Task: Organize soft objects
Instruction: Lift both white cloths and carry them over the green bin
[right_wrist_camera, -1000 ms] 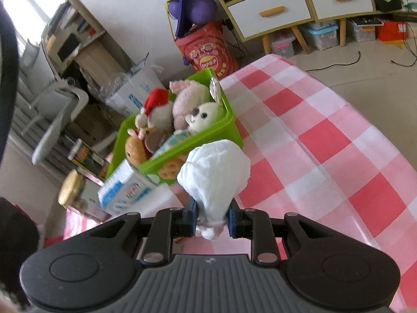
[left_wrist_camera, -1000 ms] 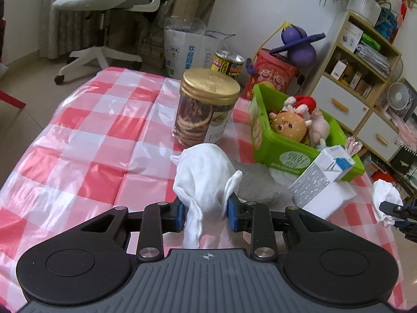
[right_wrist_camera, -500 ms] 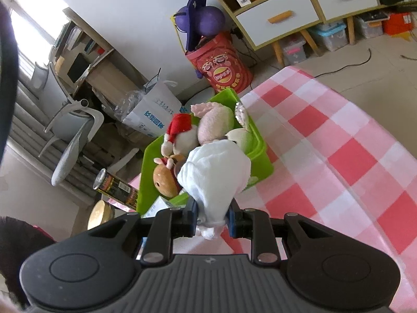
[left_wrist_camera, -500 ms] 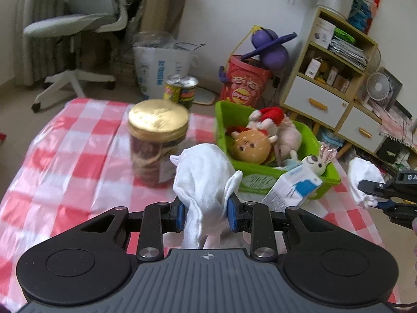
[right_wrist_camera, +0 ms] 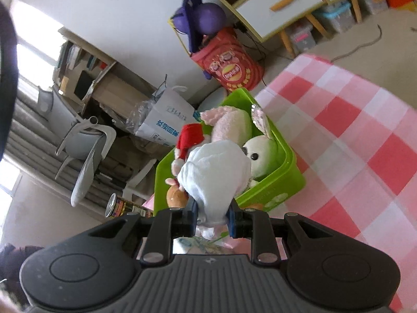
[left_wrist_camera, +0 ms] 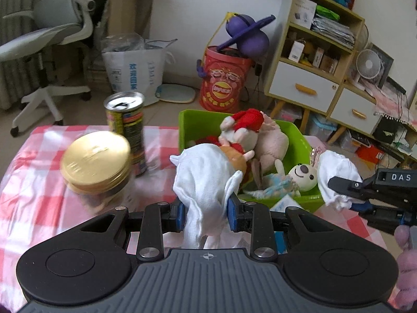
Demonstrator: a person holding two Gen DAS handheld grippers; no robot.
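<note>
My left gripper (left_wrist_camera: 206, 215) is shut on a bunched white cloth (left_wrist_camera: 206, 180), held up just in front of the green bin (left_wrist_camera: 192, 125). The bin holds several plush toys: a red-hatted one (left_wrist_camera: 245, 122), a pink one (left_wrist_camera: 271, 143) and a white rabbit (left_wrist_camera: 303, 174). In the right wrist view my right gripper (right_wrist_camera: 212, 217) is shut on a second white cloth (right_wrist_camera: 215, 174), hanging over the green bin (right_wrist_camera: 289, 180) near its front edge. That same gripper (left_wrist_camera: 346, 185) with its cloth (left_wrist_camera: 336, 169) shows at the right of the left wrist view.
A gold-lidded jar (left_wrist_camera: 96, 161) and a tall drink can (left_wrist_camera: 127, 127) stand left of the bin on the red-checked tablecloth (left_wrist_camera: 31, 198). A small carton (left_wrist_camera: 286, 203) lies against the bin's front. An office chair, a red barrel and drawers stand beyond the table.
Both grippers have carried their white cloths toward the green bin. In the left wrist view the jar slid left and the bin came to centre; the right gripper now hangs over the bin.
</note>
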